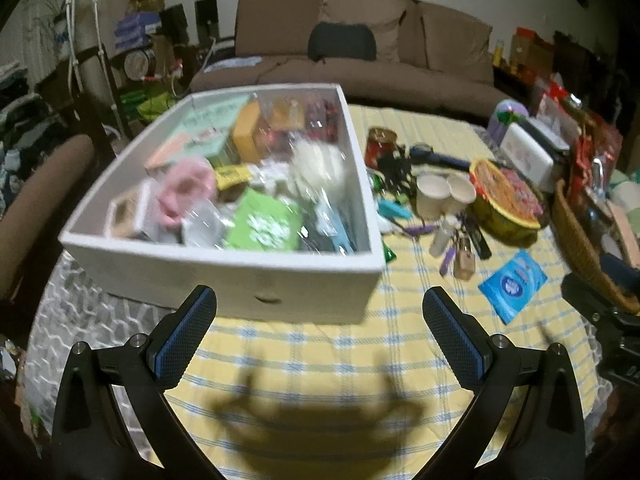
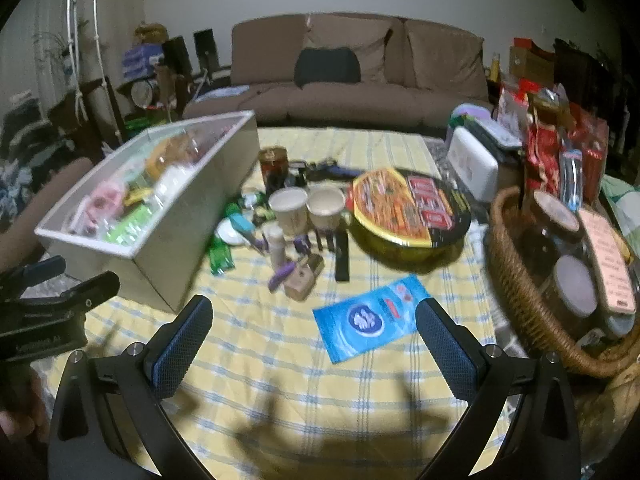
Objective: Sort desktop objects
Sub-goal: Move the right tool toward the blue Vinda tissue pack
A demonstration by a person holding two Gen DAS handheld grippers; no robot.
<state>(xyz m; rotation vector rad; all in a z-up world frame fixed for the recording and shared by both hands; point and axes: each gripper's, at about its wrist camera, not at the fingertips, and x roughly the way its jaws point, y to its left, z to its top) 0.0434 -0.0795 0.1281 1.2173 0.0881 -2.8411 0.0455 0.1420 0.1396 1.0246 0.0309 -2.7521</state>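
Both tools hang over the yellow checked tablecloth (image 2: 280, 380) with their jaws spread as wide as they go and nothing between them. The right gripper (image 2: 314, 316) points down at a blue wet-wipe packet (image 2: 370, 322), which lies flat just ahead of its fingertips, nearer the right finger. Beyond that packet sit a small tan bottle (image 2: 306, 278) and a purple tube (image 2: 282, 274), then two paper cups (image 2: 306, 206) side by side, with a round instant noodle bowl (image 2: 410, 210) to their right. A wicker basket (image 2: 516, 280) of jars stands off the right finger.

The left gripper (image 1: 320, 306) faces the near wall of a white storage box (image 1: 240, 276), close ahead of its fingertips and crammed with packets and boxes. A brown sofa (image 1: 360, 40) stands far behind.
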